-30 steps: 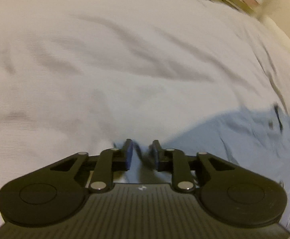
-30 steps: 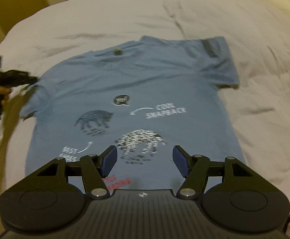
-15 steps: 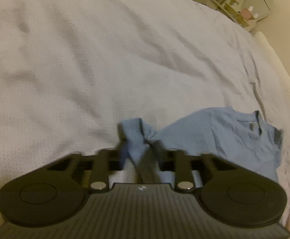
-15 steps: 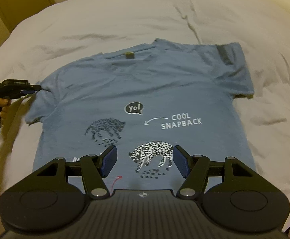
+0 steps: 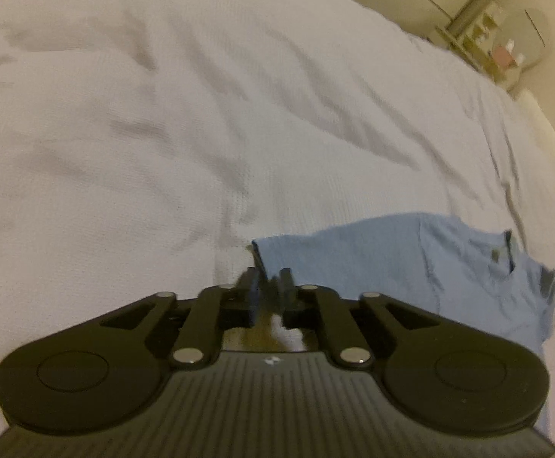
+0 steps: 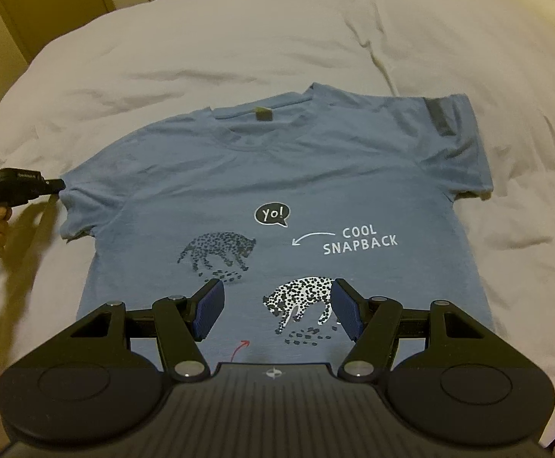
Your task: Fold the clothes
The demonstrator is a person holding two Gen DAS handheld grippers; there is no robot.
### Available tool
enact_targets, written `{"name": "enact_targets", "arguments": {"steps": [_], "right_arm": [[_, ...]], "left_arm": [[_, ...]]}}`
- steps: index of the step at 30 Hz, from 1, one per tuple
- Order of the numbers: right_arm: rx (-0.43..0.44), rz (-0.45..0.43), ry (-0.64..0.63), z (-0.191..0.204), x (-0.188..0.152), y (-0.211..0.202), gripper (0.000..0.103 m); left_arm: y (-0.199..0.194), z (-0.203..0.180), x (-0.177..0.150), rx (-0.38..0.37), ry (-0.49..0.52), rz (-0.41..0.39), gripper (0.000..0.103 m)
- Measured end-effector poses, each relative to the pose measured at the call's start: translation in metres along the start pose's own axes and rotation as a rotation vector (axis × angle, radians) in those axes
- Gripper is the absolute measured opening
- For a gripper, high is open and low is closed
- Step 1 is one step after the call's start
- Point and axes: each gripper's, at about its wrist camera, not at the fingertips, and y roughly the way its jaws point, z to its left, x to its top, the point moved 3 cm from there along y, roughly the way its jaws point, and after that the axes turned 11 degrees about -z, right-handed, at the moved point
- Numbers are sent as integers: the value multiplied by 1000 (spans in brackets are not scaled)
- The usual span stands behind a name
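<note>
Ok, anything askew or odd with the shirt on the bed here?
Mostly flat, print up. The blue t-shirt has one sleeve bunched and pulled sideways where the left claw pinches it; the other sleeve lies flat. No damage visible.

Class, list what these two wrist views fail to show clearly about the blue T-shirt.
- T-shirt hem: right wrist view, covered by the right hand-held gripper body.
- Red print: same view, cut off by that body.
- Sleeve pinch: left wrist view, left hand-held gripper fingertips blurred.
- Neck label: too small.
</note>
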Motion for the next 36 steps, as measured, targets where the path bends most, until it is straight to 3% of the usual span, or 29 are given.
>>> {"name": "enact_targets", "arguments": {"steps": [5, 8, 10, 11, 12, 18, 23, 27, 30, 32, 36], "right_arm": [[-8, 3, 18, -3, -3, -3, 64], [-5, 6, 22, -3, -5, -4, 64], [1, 2, 11, -1, -5, -5, 64], [3, -1, 7, 0, -5, -6, 64], [5, -4, 4, 1, -5, -7, 64], [3, -27, 3, 3, -6, -20, 64], [12, -52, 12, 9, -3, -33, 64], [16, -94, -12, 21, 3, -54, 64], [-23, -118, -48, 31, 7, -74, 64], [-69, -125, -77, 39, 10, -87, 66], [-154, -111, -92, 47, 10, -112, 76]], "left_arm": [[-33, -1, -30, -70, -61, 44, 35], [-27, -10, -56, -103, -67, 114, 38], [-19, -11, -64, -120, -118, 125, 32], [-16, -10, -67, -127, -150, 121, 7], [-14, -10, -69, -126, -176, 115, 0], [-39, -16, -81, -38, -160, 89, 0], [-59, 2, -80, 66, -167, 92, 0], [-100, -2, -65, 71, -109, 63, 1], [-142, -24, -56, 69, 4, 59, 16], [-172, -43, -54, 53, 79, 56, 32], [-221, -86, -63, 3, 217, 77, 41]]}}
